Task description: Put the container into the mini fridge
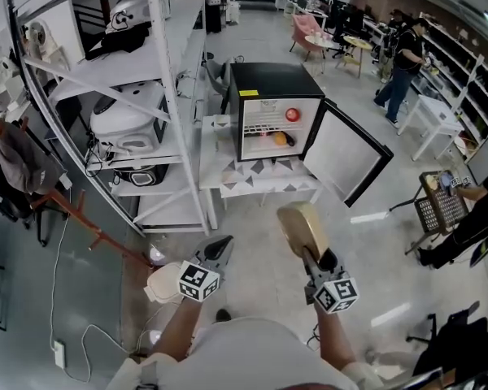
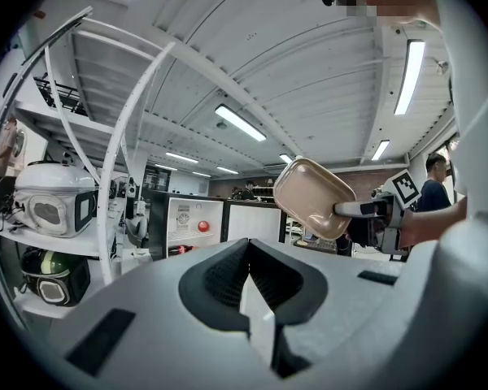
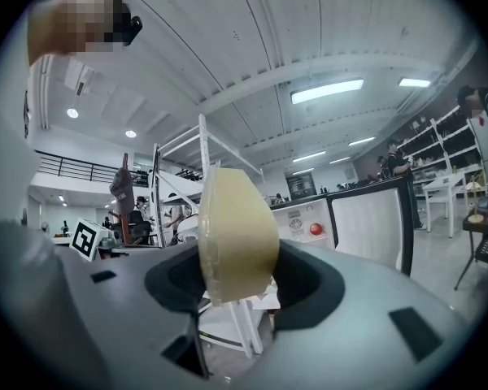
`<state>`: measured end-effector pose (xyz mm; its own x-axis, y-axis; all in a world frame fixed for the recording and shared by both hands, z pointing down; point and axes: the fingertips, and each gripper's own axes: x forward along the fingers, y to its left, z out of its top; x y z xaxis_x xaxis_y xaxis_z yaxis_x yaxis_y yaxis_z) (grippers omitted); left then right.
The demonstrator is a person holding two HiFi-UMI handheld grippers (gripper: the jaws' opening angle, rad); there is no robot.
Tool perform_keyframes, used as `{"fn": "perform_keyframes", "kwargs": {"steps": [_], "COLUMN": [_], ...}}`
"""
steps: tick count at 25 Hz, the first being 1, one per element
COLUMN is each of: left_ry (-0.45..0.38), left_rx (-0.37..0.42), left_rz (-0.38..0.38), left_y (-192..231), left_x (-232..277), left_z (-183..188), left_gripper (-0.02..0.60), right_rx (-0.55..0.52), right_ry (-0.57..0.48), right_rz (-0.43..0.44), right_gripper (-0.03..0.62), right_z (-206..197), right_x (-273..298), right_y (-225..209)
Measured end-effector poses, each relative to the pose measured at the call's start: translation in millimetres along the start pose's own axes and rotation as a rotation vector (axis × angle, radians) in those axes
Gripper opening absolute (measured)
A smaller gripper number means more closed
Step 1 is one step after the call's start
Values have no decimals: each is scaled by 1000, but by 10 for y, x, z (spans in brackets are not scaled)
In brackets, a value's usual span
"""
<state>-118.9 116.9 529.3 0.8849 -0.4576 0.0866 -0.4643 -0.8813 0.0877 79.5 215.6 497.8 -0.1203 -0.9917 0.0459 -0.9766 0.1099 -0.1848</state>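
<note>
Two sets of fingers, lower frame. My right fingers (image 3: 307, 287) clamped on rim of container (image 3: 236, 226), holding it edge-on at lower centre of head view, well short of mini fridge (image 1: 272, 84). Container: beige smooth plastic, rounded-rectangle tray. My left fingers (image 2: 220, 279) pressed together, empty. Fridge: black box, white interior, door (image 1: 346, 153) swung open, on white desk (image 1: 214, 146).

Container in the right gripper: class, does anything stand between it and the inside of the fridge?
Nothing visible does. The container, held in the right gripper, faces the fridge across bare floor; its door is swung open to the right, clear of the path.
</note>
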Motion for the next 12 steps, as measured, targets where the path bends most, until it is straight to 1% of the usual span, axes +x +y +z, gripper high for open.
{"fn": "perform_keyframes", "kwargs": {"steps": [12], "left_ry": [5], "left_rx": [-8], "left_rz": [-33], "left_y": [313], "left_x": [-201], "left_z": [-85], "left_gripper": [5], "right_rx": [-3], "right_ry": [1], "right_rz": [-45], "right_gripper": [225], "right_z": [-116], "right_x": [149], "right_y": [297]}}
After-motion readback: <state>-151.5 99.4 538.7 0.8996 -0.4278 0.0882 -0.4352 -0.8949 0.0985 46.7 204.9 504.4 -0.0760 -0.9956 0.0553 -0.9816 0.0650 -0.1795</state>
